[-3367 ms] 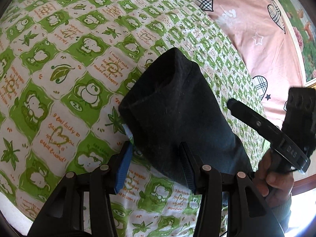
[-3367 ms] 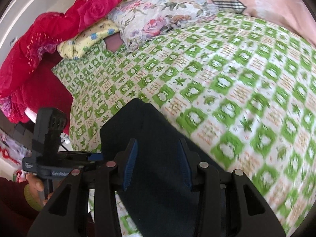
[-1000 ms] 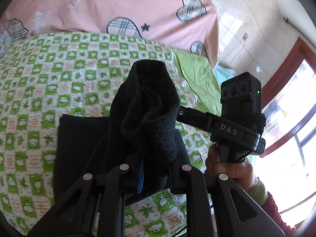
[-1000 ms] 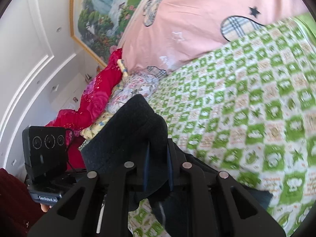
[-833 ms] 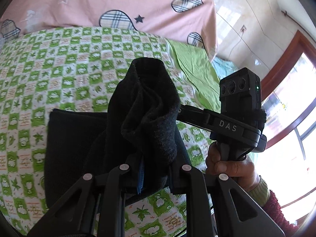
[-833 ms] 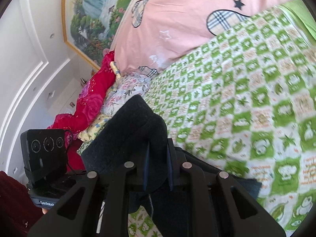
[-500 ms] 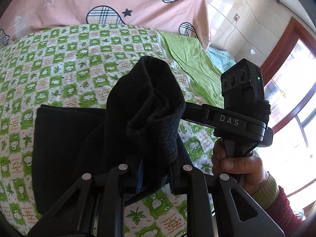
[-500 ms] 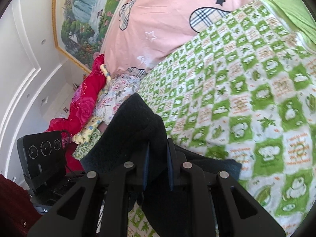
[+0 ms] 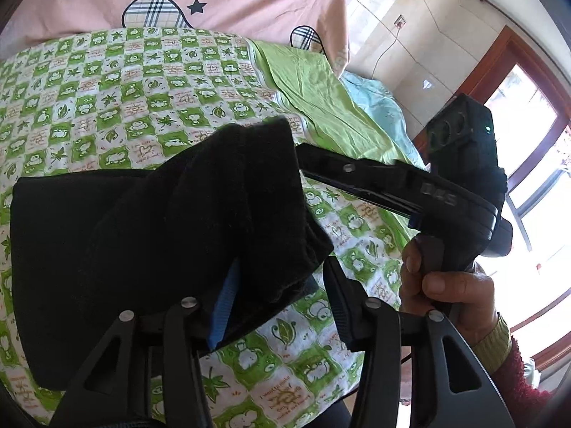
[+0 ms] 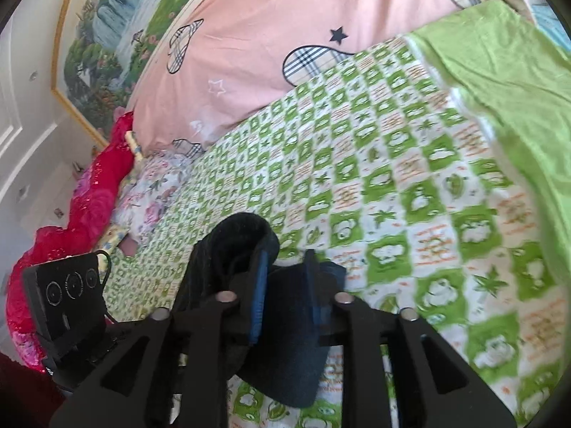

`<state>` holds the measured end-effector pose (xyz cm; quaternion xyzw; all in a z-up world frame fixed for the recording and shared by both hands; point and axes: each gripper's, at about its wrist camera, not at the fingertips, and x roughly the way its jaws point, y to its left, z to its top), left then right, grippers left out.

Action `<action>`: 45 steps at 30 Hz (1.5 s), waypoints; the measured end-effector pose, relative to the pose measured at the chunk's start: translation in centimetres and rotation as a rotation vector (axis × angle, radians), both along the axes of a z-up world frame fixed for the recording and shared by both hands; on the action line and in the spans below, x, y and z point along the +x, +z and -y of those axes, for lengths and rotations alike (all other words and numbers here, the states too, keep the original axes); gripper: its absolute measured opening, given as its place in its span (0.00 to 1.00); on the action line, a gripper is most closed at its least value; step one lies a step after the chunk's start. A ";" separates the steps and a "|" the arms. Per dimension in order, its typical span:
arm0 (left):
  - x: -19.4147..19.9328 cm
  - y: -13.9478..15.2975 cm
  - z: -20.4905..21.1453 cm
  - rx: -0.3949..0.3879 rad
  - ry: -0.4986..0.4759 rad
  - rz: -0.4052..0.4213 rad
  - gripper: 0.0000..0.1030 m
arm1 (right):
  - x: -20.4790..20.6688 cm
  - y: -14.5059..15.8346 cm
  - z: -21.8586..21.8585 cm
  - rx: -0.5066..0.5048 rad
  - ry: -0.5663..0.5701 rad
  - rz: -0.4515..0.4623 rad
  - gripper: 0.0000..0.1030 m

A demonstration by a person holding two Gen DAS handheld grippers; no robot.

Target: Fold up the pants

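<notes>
Black pants [image 9: 107,235] lie folded on the green-checked bedsheet [image 9: 150,82]. A bunched fold of them drapes over my left gripper [image 9: 282,278], whose jaws stand open with the cloth resting against the blue-padded left finger. In the right wrist view the pants [image 10: 289,353] hang between and over the fingers of my right gripper [image 10: 285,271], whose jaws stand apart; cloth bunches over the left finger. The right gripper also shows in the left wrist view [image 9: 357,174], reaching into the pants' right edge.
A pink quilt with plaid hearts [image 10: 285,35] lies at the far side of the bed. A plain green sheet [image 10: 517,82] covers the right part. Red bedding and floral pillows [image 10: 100,192] are at the left. A window [image 9: 535,164] is to the right.
Both grippers have opened their jaws from being shut on the lifted fold. The fold has come down toward the pants lying on the bed.
</notes>
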<state>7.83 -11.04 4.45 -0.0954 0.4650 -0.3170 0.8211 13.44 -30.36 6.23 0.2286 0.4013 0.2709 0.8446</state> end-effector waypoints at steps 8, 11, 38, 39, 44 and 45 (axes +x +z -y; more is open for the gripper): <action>-1.0 1.5 -2.3 -0.043 0.024 0.011 0.54 | -1.8 1.9 -0.1 0.018 -0.043 0.046 0.71; -1.1 1.9 -4.2 -0.056 0.067 0.006 0.55 | -2.1 2.4 -1.2 -0.008 -0.040 0.053 0.72; 1.1 -0.9 -17.2 -0.050 0.398 -0.088 0.69 | -3.7 3.4 -6.9 -0.308 -0.234 0.053 0.76; 1.3 -1.2 -17.2 -0.050 0.398 -0.095 0.69 | -3.7 3.3 -7.1 -0.324 -0.239 0.052 0.76; 1.7 -2.1 -17.1 -0.040 0.393 -0.115 0.69 | -3.8 2.0 -7.3 -0.363 -0.256 0.029 0.76; 1.9 -2.3 -17.1 -0.040 0.394 -0.120 0.69 | -3.8 1.7 -7.2 -0.369 -0.263 0.022 0.76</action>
